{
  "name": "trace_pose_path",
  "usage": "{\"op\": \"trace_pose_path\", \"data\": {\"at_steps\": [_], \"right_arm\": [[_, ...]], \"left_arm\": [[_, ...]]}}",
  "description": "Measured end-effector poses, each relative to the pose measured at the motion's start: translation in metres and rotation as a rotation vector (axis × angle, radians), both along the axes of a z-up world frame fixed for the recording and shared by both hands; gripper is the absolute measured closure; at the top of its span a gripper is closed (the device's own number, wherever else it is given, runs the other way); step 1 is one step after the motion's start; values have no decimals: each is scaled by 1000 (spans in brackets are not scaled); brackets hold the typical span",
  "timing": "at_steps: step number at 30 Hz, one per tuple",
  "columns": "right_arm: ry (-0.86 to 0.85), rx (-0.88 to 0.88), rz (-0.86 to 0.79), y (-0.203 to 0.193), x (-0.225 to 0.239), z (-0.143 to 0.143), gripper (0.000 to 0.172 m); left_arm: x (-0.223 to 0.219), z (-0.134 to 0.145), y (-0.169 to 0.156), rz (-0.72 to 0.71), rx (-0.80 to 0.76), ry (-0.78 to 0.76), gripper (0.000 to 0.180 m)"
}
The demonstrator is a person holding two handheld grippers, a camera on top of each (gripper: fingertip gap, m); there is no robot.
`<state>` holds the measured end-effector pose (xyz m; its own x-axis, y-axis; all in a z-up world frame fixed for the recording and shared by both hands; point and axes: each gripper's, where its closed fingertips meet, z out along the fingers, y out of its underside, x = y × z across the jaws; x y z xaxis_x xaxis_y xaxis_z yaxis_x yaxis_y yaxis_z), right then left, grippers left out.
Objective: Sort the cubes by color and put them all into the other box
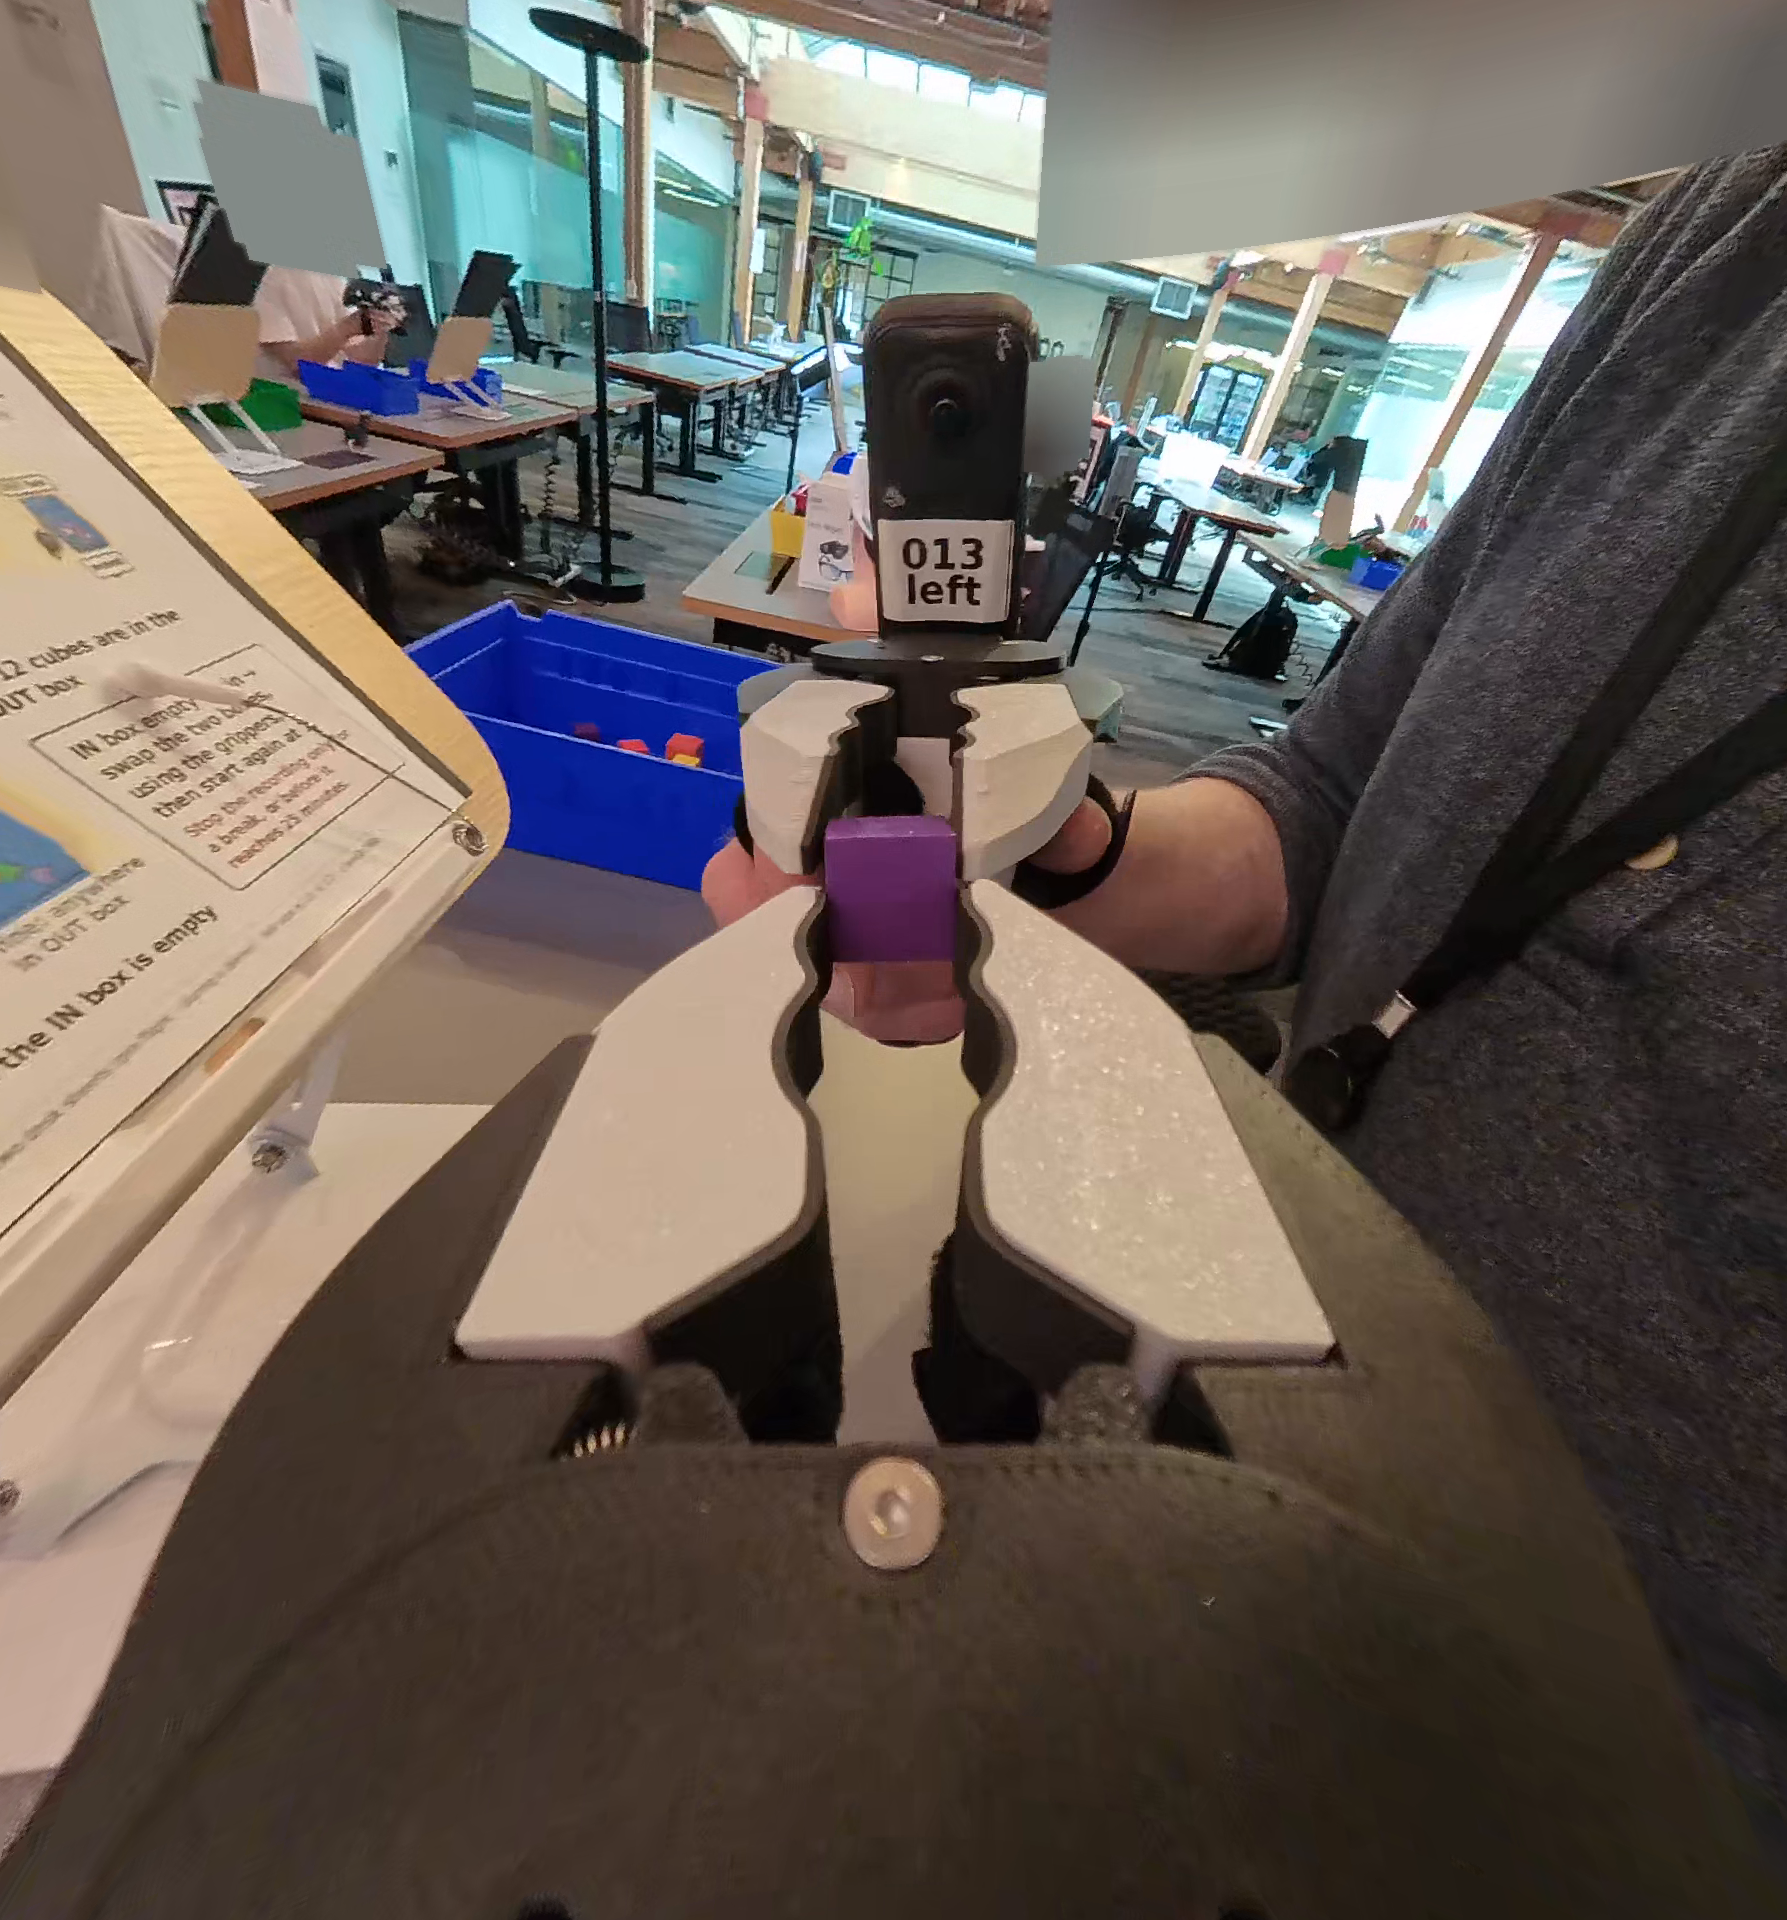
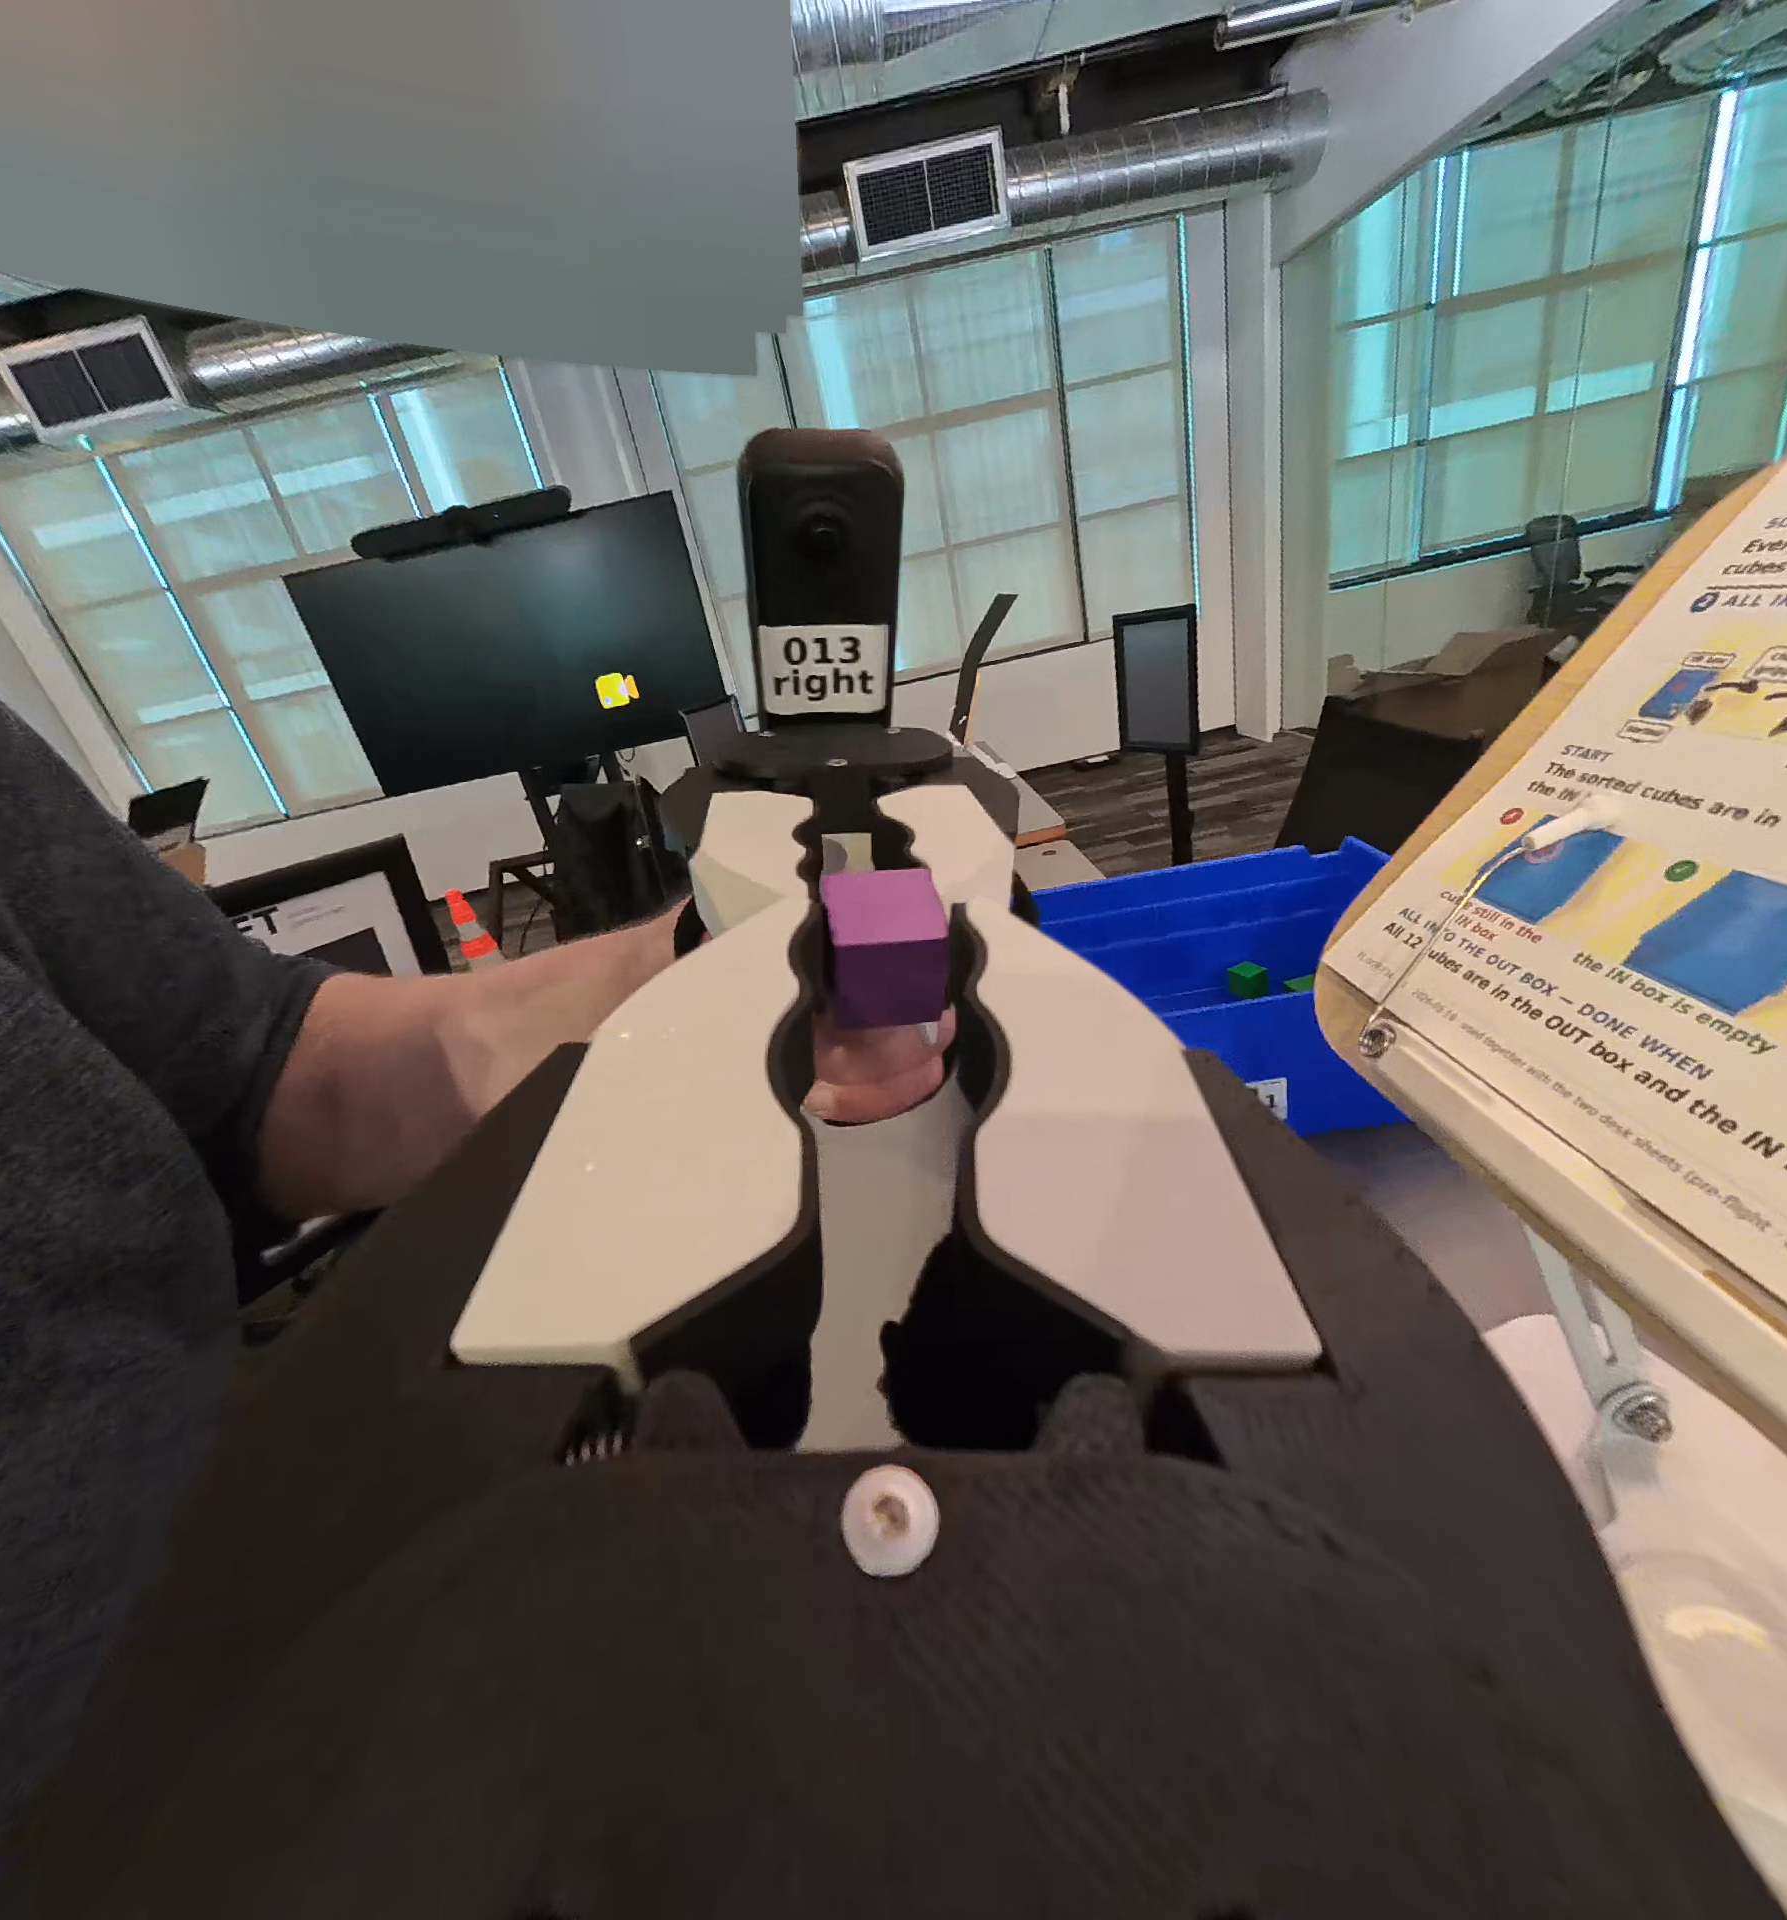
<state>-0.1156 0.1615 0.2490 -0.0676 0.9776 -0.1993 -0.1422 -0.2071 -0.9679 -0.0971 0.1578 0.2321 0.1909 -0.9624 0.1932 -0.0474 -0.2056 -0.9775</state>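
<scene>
Between two facing grippers, a smooth matte purple cube [image 1: 889, 888], both pairs of wavy-edged fingers [image 1: 1055, 997] clamped on it

Left wrist view: left tool [image 1: 889, 914] at centre, cube [image 1: 884, 899] between its fingertips. Right tool [image 1: 904, 790] directly opposite at 12 o'clock, tips also at the cube, nose to nose. Bin [image 1: 556, 769] at 10 o'clock behind the tools, several small cubes [image 1: 660, 746] inside it. Instruction board [image 1: 141, 810] at 9 o'clock, tilted on a stand, in front of the bin. Person's arm at 3 o'clock.

Right wrist view: second bin [image 2: 1211, 956] at 3 o'clock behind the tools, two cubes [image 2: 1247, 979] inside; the board [image 2: 1647, 935] overlaps it at 3 o'clock. Monitor [image 2: 504, 665] far behind at 11 o'clock.
</scene>
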Motion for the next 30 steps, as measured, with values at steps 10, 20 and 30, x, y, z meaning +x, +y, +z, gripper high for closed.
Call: {"op": "trace_pose_path", "data": {"at_steps": [10,20,30], "right_arm": [[0,-3,-274,54,93,6,150],[-407,-129,-1075,199,361,-106,143],[-377,-191,-1177,188,397,-117,143]], "left_arm": [[-10,3,8,29,5,-6,180],[-42,-26,15,151,-106,43,180],[-74,-55,26,284,-159,156,180]]}}
